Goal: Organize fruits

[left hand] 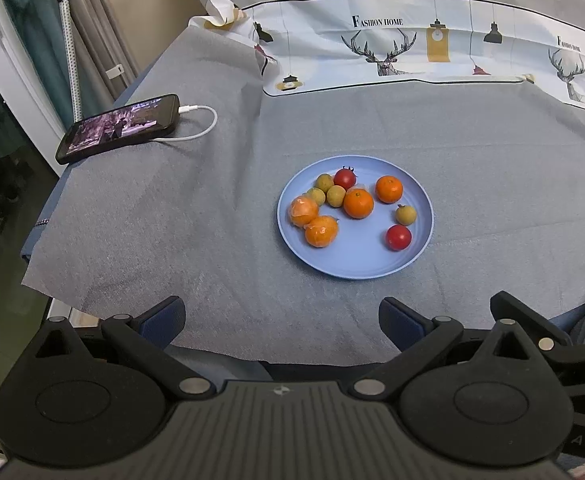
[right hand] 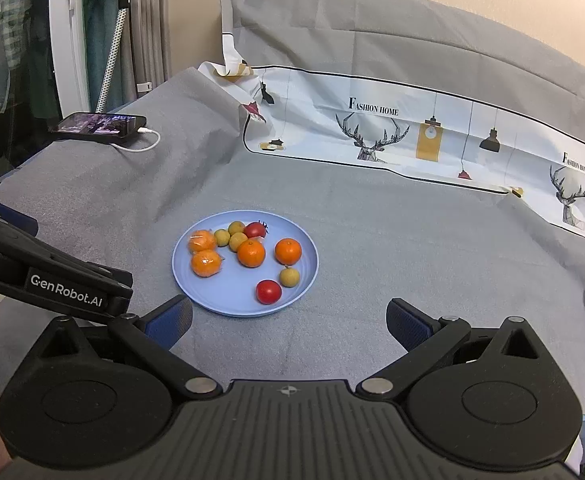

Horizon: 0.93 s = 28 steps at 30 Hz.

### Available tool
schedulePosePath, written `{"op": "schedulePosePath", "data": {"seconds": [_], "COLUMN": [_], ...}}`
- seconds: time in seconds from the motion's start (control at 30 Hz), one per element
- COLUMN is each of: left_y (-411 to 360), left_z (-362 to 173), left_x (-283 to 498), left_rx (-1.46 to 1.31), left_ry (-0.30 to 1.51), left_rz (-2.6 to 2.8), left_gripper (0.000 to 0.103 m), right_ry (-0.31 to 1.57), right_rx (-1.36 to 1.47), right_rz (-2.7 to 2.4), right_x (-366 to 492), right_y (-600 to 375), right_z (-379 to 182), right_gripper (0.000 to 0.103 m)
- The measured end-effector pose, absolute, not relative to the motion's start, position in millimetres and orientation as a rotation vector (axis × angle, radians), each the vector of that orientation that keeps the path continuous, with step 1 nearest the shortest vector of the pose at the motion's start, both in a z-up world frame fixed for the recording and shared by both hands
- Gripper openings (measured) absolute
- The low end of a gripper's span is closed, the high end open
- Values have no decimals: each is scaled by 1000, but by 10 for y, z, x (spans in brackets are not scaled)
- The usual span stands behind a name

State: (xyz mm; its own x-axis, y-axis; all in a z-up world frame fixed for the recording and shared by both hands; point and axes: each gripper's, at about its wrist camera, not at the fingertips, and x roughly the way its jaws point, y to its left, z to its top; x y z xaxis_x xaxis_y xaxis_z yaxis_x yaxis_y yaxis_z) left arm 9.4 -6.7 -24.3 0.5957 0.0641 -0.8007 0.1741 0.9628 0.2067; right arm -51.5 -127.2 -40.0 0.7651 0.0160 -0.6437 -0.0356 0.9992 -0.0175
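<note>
My left claw is spread wide with nothing in it, hovering over the grey cloth-covered counter just short of the round pale-blue plastic plate. My right claw is also wide and empty, near the same plate, with the left tool body sitting at the left edge of the right wrist view.

All the fruit is on the plate. Two plastic-wrapped orange mandarins touch each other at the left side. Two bare orange mandarins sit near the middle, slightly apart. Three small yellow-green round fruits are clustered at the back, next to one red cherry tomato. A fourth yellow-green fruit sits alone on the right, and a second red cherry tomato lies just in front of it.

A black smartphone with a lit screen lies at the far left, with a white charging cable plugged in. A white printed deer-and-lamp cloth reading "Fashion Home" lies along the back.
</note>
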Motion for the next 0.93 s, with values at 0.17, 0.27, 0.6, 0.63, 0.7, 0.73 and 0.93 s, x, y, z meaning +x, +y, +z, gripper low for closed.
{"op": "schedulePosePath", "data": {"seconds": [0.17, 0.27, 0.6, 0.63, 0.7, 0.73, 0.93], "left_y": [-67, -60, -77, -79, -86, -88, -95], "left_z": [-249, -254, -262, -260, -260, -257, -257], "left_x": [103, 107, 143, 147, 160, 161, 174], "left_rx": [280, 279, 278, 278, 280, 279, 274], "left_ry": [937, 938, 943, 943, 943, 943, 938], "left_rz": [-62, -63, -73, -73, -76, -77, -67], "left_gripper": [103, 103, 103, 103, 103, 103, 103], "right_ry": [698, 698, 701, 701, 702, 702, 700], "right_rx": [-30, -29, -29, -29, -28, -28, -28], "right_rz": [24, 21, 19, 17, 15, 14, 11], "right_x": [-514, -513, -499, -501, -497, -494, -472], "right_y": [-1284, -1290, -1287, -1283, -1288, -1290, -1292], "right_z": [-394, -391, -396, -397, -401, -403, -407], "right_gripper": [102, 102, 102, 102, 102, 102, 102]}}
